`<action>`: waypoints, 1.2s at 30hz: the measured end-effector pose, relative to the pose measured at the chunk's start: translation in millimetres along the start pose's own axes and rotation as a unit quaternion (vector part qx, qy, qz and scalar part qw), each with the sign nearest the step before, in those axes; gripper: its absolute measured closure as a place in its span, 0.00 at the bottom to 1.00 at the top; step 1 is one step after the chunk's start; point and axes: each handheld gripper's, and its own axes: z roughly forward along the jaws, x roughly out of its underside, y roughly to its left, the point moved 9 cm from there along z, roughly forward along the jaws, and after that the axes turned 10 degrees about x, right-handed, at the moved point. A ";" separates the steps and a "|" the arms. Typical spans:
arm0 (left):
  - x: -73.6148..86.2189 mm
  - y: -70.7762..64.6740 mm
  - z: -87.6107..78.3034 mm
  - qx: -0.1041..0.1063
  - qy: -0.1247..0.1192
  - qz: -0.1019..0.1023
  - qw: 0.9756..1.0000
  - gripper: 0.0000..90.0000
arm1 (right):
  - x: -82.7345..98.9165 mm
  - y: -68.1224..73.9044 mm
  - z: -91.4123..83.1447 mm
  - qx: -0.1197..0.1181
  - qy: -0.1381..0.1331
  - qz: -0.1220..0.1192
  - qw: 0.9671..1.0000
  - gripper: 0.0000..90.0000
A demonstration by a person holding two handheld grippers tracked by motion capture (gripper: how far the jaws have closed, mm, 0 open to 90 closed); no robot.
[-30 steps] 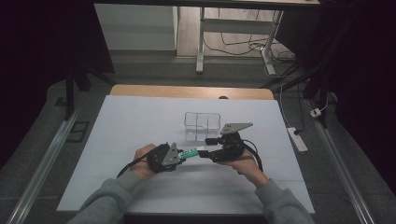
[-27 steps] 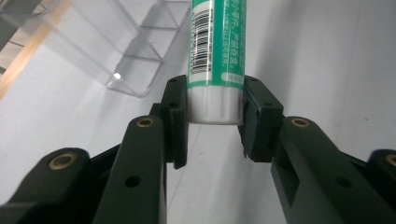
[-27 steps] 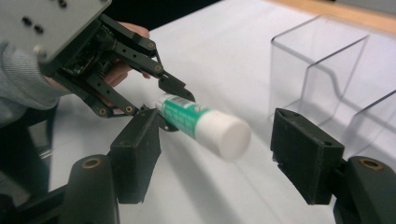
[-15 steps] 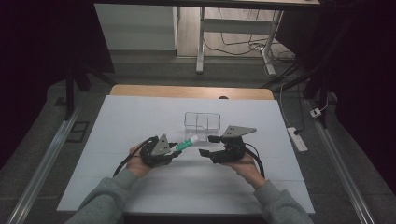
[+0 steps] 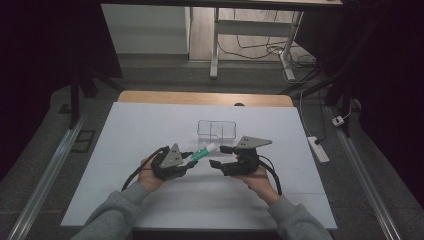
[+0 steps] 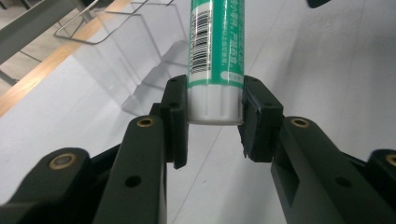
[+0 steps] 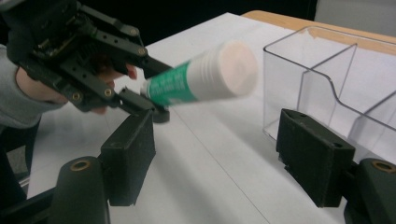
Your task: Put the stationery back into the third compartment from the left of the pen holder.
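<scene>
White table [image 5: 150, 200], dim room. Left gripper [image 5: 189, 161] pinches a green glue stick [image 5: 202, 154] at its base, cap aimed at the clear bin [image 5: 216, 131] just beyond. Right gripper [image 5: 218, 157], jaws just spread wide, holds nothing. Best keep the stick level and ease it over the bin's near wall.
</scene>
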 end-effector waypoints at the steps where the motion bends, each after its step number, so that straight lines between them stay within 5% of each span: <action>1: -0.8 -1.6 1.1 0.001 0.000 0.002 1.000 0.73 | -0.2 0.8 0.1 0.000 -0.001 0.000 1.000 0.31; 6: -4.4 -8.6 6.1 0.008 -0.001 0.010 1.000 0.73 | -1.7 3.0 1.7 -0.007 -0.010 0.014 1.000 0.34; 16: -1.7 -13.0 17.5 0.009 0.017 0.003 1.000 0.73 | -9.0 3.2 -1.0 -0.016 -0.038 0.046 0.998 0.57; 23: 2.2 -14.8 24.8 0.005 0.034 0.005 0.999 0.72 | -13.6 11.8 -4.3 -0.041 -0.053 0.042 0.997 0.69; 27: 3.6 -14.8 26.4 0.017 0.029 -0.011 0.999 0.71 | -13.6 15.4 -5.0 -0.047 -0.052 0.033 0.997 0.70; 36: 6.7 -8.4 22.0 0.015 0.026 -0.046 0.998 0.44 | -18.0 10.5 -10.0 -0.022 -0.064 0.014 0.998 0.71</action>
